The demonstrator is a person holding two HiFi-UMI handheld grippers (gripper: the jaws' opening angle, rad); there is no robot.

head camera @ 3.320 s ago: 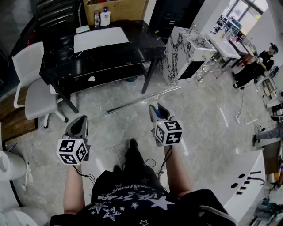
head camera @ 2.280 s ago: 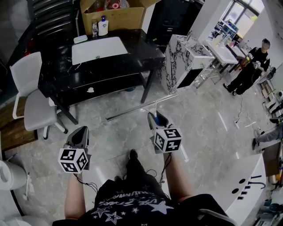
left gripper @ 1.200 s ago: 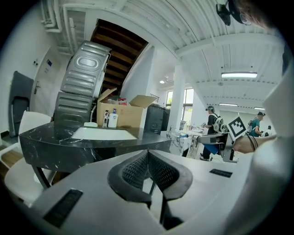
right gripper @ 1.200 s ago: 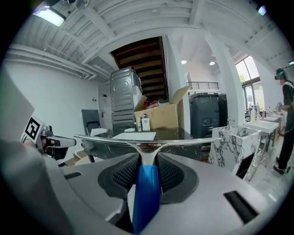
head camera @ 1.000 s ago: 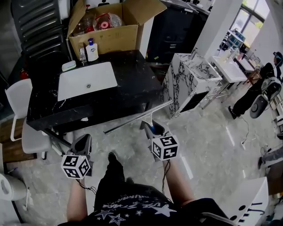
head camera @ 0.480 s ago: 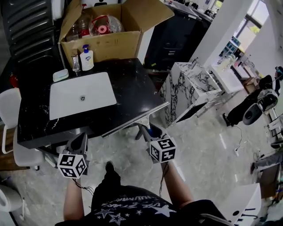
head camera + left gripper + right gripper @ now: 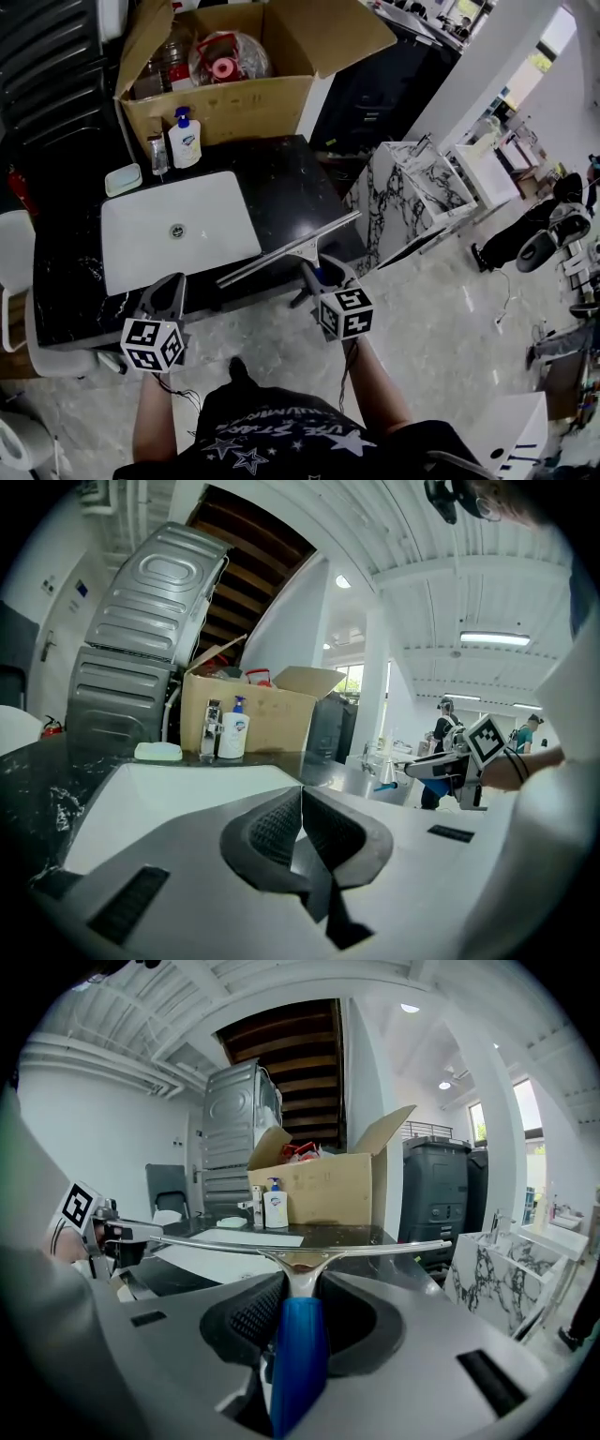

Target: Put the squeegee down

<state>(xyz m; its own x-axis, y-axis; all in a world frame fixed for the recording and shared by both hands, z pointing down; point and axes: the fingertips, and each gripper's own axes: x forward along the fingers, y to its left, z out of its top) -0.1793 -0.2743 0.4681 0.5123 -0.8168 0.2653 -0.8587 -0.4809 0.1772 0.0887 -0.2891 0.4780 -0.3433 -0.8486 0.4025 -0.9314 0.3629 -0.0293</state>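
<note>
The squeegee [image 7: 291,248] has a blue handle [image 7: 298,1354] and a long metal blade [image 7: 375,1248]. My right gripper [image 7: 317,273] is shut on the handle, its pads [image 7: 246,1314] pressing both sides. The blade lies level, crosswise, over the front edge of the black table [image 7: 295,192]. My left gripper [image 7: 169,287] hangs to the left at the table's front edge, jaws shut with nothing between them [image 7: 300,810]. A white sink basin [image 7: 178,230] is set in the tabletop just beyond it.
A soap bottle [image 7: 185,138], a small bottle [image 7: 157,153] and a soap dish [image 7: 123,178] stand behind the basin. An open cardboard box [image 7: 234,66] holds several items. A marble-patterned cabinet [image 7: 422,202] stands right of the table, a white chair [image 7: 11,248] at its left.
Both grippers have moved forward toward the black table, which now fills the view. The squeegee blade has come from over the floor to over the table's front edge.
</note>
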